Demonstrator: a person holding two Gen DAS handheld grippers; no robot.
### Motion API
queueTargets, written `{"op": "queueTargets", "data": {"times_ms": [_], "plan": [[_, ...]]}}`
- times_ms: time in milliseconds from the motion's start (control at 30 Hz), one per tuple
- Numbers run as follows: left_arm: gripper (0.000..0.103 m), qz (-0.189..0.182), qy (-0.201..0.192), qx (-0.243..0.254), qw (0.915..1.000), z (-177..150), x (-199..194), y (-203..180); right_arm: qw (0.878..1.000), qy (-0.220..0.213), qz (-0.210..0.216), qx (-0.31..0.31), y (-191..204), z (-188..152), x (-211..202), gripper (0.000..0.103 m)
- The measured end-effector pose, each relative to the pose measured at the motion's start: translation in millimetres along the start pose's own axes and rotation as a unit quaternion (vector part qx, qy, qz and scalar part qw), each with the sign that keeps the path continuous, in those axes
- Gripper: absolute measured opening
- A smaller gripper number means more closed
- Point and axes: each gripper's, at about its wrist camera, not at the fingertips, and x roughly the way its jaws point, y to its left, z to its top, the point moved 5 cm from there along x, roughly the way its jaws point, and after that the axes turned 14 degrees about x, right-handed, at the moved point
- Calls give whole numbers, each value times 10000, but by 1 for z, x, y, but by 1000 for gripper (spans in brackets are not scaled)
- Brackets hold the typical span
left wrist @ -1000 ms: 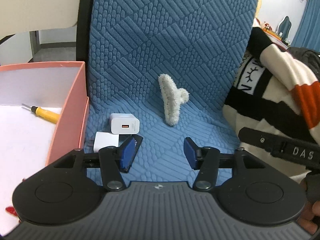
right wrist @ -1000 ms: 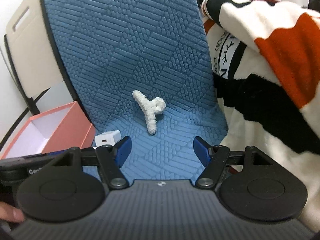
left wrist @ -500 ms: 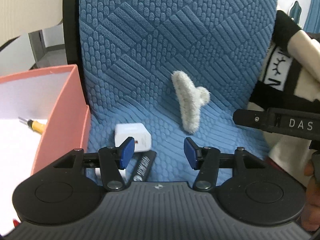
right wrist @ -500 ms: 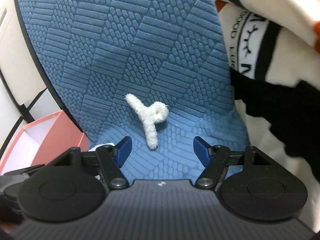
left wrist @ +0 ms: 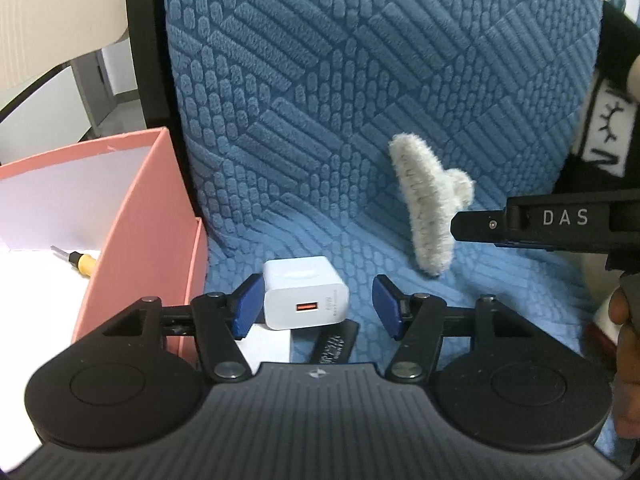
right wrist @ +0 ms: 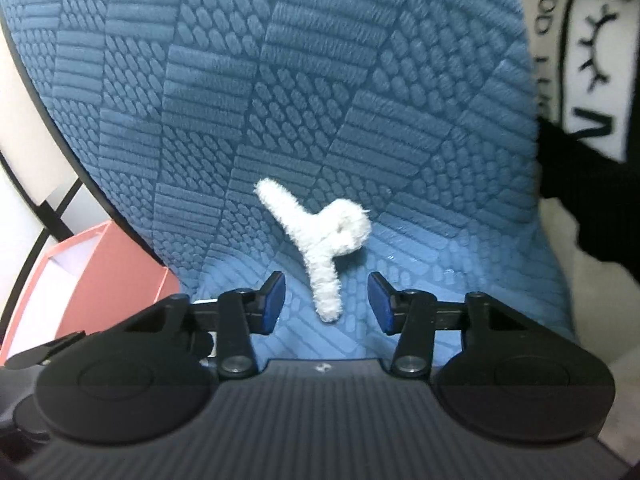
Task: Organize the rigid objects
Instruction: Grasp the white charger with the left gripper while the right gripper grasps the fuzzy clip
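Observation:
A white USB charger block [left wrist: 303, 298] lies on the blue chair seat [left wrist: 360, 168], between the open fingers of my left gripper [left wrist: 318, 304], close to the left finger. A fuzzy white hair claw clip [left wrist: 426, 208] lies further back on the right. In the right wrist view the clip [right wrist: 324, 244] has its near end between the open fingers of my right gripper [right wrist: 326, 304]. The right gripper's arm [left wrist: 552, 220] shows beside the clip in the left wrist view. A black flat item [left wrist: 334, 346] and a white flat card [left wrist: 266, 346] lie under the charger.
A pink open box [left wrist: 132, 216] stands left of the seat, with a yellow-handled screwdriver [left wrist: 78, 260] inside; it also shows in the right wrist view [right wrist: 108, 276]. A white, black and orange striped garment [right wrist: 588, 100] lies along the right side. The chair back rises behind.
Both grippers have moved forward and down. The charger now sits between the left fingers and the clip's end between the right fingers. Both stay open.

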Motion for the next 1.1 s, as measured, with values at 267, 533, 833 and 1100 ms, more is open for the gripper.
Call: {"op": "queueTargets", "data": {"times_ms": [267,533,833,1100], "plan": [[65,106,154,-101,9998,-6,16,7,9996,263,-88,-95,1,-1,30,38],[63,70,137,-78,9999,-4,23,7,9992,344,-77,-196,8,-3,48,28],[58,-24,55,-152,9999,-4,21,8,9979,325,-281,-493,23,-9,63,15],[58,-299,-88,-59,9995,-7,7,0,9949,569,-677,-484,16,-18,51,14]]}}
